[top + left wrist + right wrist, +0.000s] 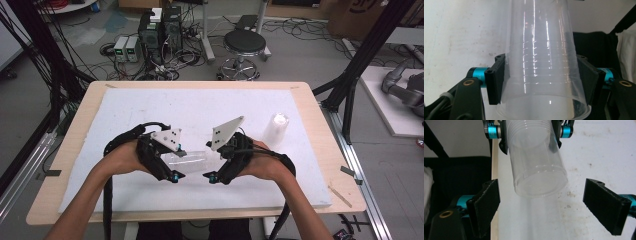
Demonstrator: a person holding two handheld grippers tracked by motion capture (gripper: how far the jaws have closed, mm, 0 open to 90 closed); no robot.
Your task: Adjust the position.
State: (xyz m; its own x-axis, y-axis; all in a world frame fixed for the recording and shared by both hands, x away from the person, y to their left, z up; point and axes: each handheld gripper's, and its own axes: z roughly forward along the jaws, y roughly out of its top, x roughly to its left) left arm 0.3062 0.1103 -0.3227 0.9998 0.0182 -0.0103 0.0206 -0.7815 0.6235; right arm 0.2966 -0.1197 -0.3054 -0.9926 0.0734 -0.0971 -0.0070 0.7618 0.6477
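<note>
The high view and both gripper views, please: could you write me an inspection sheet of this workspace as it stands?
Surface: white board on a wooden table, with faint specks and stains.
Job's things: stack of clear plastic cups held on its side above the board; rims show nested in the left gripper view.
Clutter: another clear cup upside down at the board's right; wooden stick on the table edge.
Grippers: left gripper clamped on the stack near its rim end; right gripper open, jaws either side of the stack's base end, not touching.
Cables: black cable trails from each gripper.
Surroundings: stool, computer towers, floor wiring behind.
</note>
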